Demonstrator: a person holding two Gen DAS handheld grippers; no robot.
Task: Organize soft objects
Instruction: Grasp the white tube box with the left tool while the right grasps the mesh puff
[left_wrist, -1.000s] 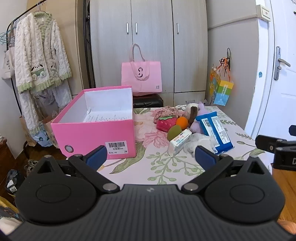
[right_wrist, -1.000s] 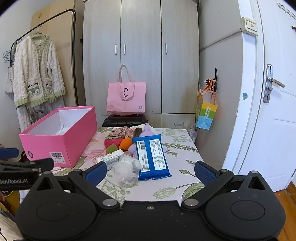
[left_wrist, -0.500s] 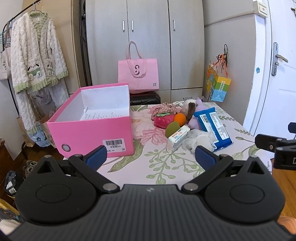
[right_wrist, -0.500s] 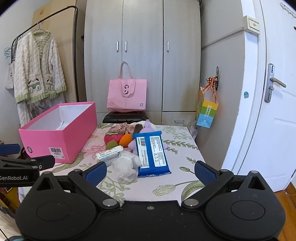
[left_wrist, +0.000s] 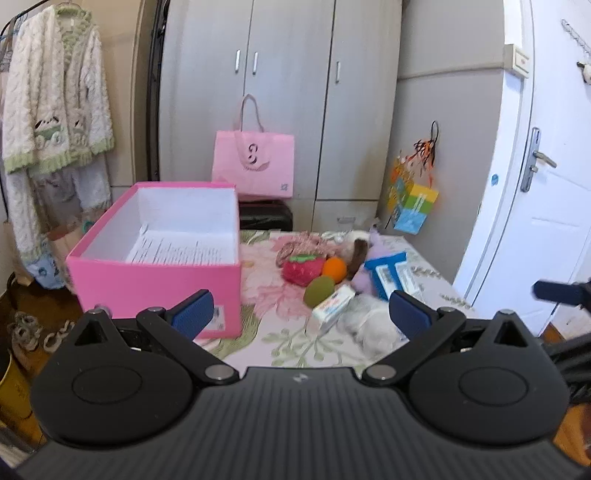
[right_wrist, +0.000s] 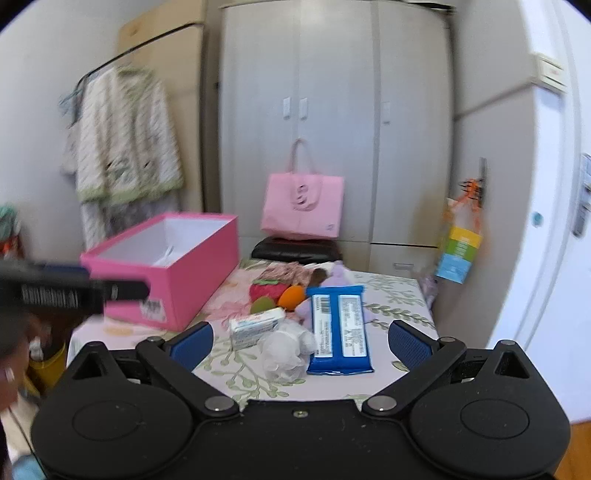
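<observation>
An open pink box (left_wrist: 159, 269) (right_wrist: 173, 269) stands on the left of the floral table (left_wrist: 280, 332). To its right lies a pile of soft things: a red strawberry plush (left_wrist: 301, 267), an orange ball (left_wrist: 334, 268), a green sponge (left_wrist: 319, 290), a purple plush (right_wrist: 336, 275), a white fluffy toy (right_wrist: 286, 349), a small white pack (right_wrist: 255, 326) and a blue wipes pack (right_wrist: 340, 328). My left gripper (left_wrist: 301, 314) is open and empty, in front of the table. My right gripper (right_wrist: 299, 341) is open and empty, short of the white toy.
A pink tote bag (left_wrist: 255, 166) sits on a black stool behind the table. A clothes rack with a white cardigan (left_wrist: 55, 110) stands at the left. A grey wardrobe (right_wrist: 332, 129) is behind, a white door (left_wrist: 535, 184) at the right.
Both grippers have moved forward toward the table; the box and pile look larger. The right view has swung left and is blurred. Both stay open.
</observation>
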